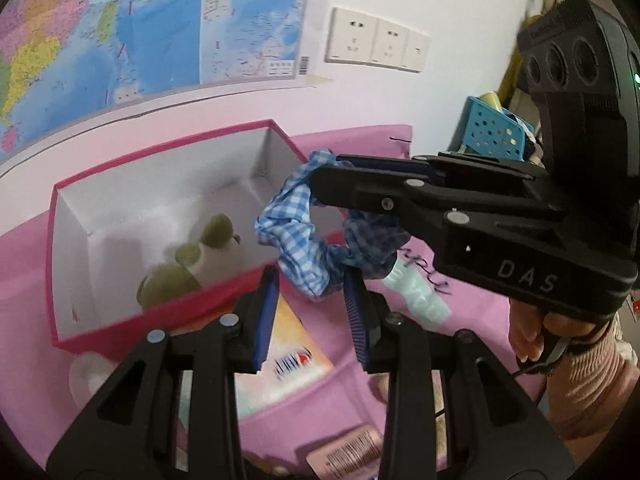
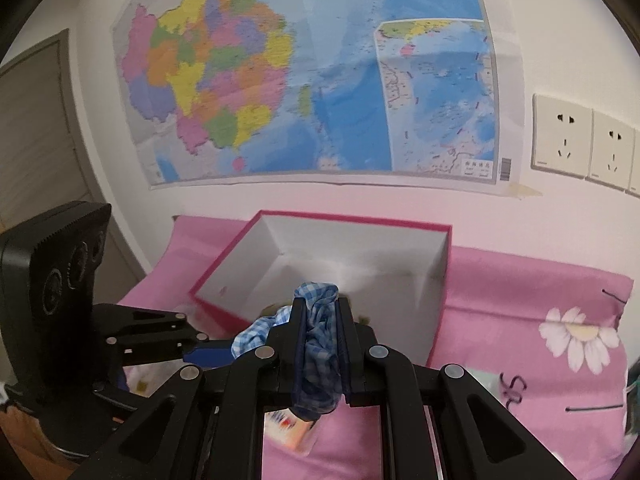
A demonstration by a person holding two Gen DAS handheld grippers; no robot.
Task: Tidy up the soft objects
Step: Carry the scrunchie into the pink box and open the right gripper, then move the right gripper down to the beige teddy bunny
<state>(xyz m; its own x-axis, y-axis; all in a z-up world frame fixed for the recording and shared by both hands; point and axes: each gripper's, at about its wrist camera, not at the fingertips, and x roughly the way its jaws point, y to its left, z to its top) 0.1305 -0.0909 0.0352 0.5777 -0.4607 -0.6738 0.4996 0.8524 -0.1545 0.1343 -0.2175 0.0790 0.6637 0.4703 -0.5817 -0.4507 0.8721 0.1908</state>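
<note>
A blue checked cloth (image 1: 296, 224) hangs stretched between both grippers over the pink bed. My right gripper (image 2: 320, 304) is shut on its upper, bunched part (image 2: 318, 344); in the left wrist view it comes in from the right (image 1: 326, 172). The lower end of the cloth fills the gap at my left gripper's (image 1: 310, 280) fingertips, and the blue pads (image 1: 354, 304) press on it. Just behind the cloth stands an open pink box (image 1: 160, 152) with white inside walls (image 2: 352, 218). A green plush toy (image 1: 188, 256) lies in the box.
A pink flowered sheet (image 2: 520, 300) covers the bed. A book (image 1: 296, 348) lies under the left gripper, a barcoded pack (image 1: 348, 452) nearer. A blue perforated basket (image 1: 494, 132) stands at the right. A wall map (image 2: 312, 80) and sockets (image 2: 560, 136) are behind. A person's hand (image 1: 532, 336) holds the right gripper.
</note>
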